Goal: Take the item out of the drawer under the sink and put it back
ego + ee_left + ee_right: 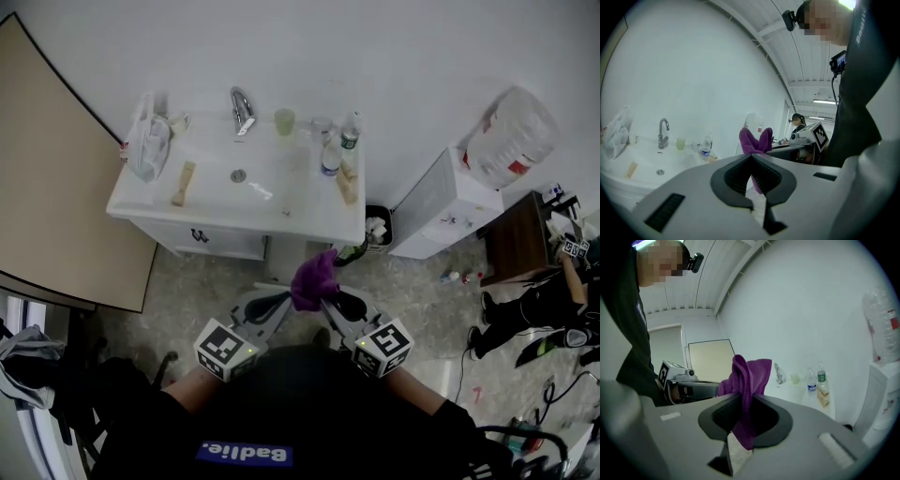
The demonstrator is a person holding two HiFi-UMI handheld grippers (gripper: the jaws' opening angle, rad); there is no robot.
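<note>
A purple cloth [314,279] hangs bunched in the air in front of the white sink cabinet [141,211], between my two grippers. My right gripper [330,300] is shut on it. In the right gripper view the cloth [750,373] rises out of the jaws [743,397] and trails down between them. My left gripper [289,302] meets the cloth from the left. In the left gripper view the cloth [757,140] stands just above the closed tips [751,154], with a purple strip between the pads. The drawer front [202,236] under the sink looks closed.
On the sink top stand a tap [242,111], a green cup [284,121], water bottles [330,157] and a white plastic bag [148,142]. A small bin [377,228] and a white water dispenser [441,202] stand to the right. A beige panel [56,178] is at left.
</note>
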